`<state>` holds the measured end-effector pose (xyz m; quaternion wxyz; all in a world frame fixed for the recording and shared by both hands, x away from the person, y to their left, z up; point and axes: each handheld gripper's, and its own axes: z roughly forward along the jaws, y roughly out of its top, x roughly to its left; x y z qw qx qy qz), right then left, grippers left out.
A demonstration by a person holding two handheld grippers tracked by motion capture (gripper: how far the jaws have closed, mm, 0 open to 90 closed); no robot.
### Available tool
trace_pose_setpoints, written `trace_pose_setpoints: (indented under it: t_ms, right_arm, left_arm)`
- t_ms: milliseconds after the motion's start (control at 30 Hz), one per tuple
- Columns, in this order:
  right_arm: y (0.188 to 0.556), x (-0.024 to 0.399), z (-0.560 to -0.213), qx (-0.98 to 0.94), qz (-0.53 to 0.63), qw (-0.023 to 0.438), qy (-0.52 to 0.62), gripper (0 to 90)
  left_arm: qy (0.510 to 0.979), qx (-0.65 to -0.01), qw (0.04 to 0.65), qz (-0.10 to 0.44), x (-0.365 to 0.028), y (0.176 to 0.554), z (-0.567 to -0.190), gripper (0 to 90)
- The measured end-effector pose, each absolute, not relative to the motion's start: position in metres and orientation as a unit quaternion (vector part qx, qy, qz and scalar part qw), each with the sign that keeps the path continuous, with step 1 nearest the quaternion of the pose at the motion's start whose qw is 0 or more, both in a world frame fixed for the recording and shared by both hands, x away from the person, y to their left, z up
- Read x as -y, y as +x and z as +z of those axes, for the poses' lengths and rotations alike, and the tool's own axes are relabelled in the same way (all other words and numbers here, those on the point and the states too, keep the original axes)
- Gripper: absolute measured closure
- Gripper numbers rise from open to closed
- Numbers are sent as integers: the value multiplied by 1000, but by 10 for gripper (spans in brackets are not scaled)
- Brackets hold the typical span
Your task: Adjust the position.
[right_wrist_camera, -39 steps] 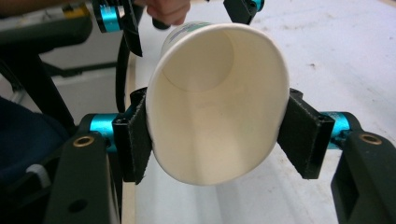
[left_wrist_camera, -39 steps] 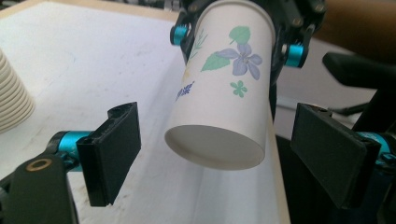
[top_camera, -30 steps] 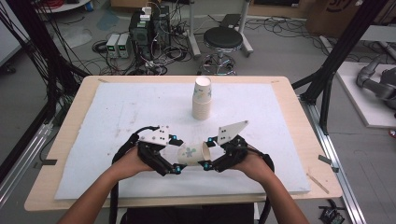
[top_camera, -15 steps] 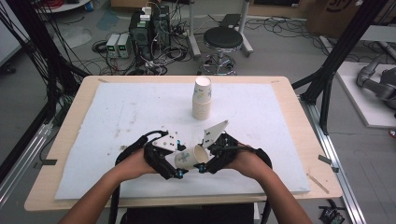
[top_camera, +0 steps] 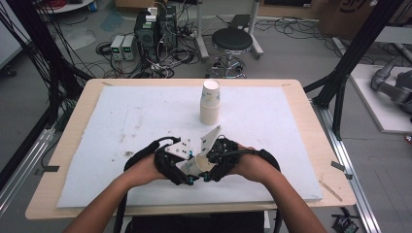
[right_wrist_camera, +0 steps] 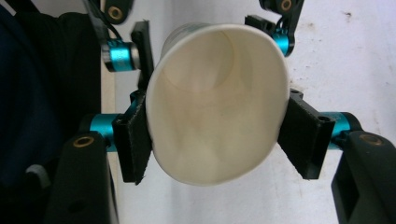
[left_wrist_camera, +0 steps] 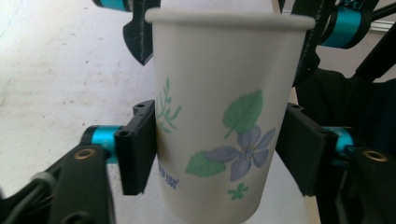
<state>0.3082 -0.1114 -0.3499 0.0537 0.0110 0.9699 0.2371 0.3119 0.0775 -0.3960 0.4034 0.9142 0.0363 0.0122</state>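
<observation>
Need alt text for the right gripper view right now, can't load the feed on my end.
A paper cup, seen mouth-on, sits squeezed into an oval between the right claw and its two black jaws. The left claw grips the cup farther along its body, above the white table cover.

Even, bright overhead light in the high view, with soft short shadows on the table [top_camera: 291, 94]. The white mat [top_camera: 121, 116] glares pale. Both gripper views are soft, the paper cup [left_wrist_camera: 219, 112] slightly blurred, with the background washed out.
</observation>
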Motion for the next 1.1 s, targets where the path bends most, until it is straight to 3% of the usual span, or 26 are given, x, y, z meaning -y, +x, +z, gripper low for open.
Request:
trace_pose_setpoints:
  t_ms: [267, 400, 733, 1100]
  right_arm:
    - [306, 106, -349, -971, 232, 53, 3, 332]
    - [308, 112, -346, -960, 273, 62, 18, 207]
    - [311, 159, -338, -909, 401, 58, 99, 203]
    - [305, 207, -371, -874, 445, 90, 175, 203]
  left_arm:
    - [912, -33, 409, 0, -77, 311, -398, 375]
    - [902, -44, 430, -1, -82, 313, -397, 374]
    - [873, -114, 474, 11, -111, 317, -409, 373]
    - [827, -184, 528, 57, -141, 318, -418, 374]
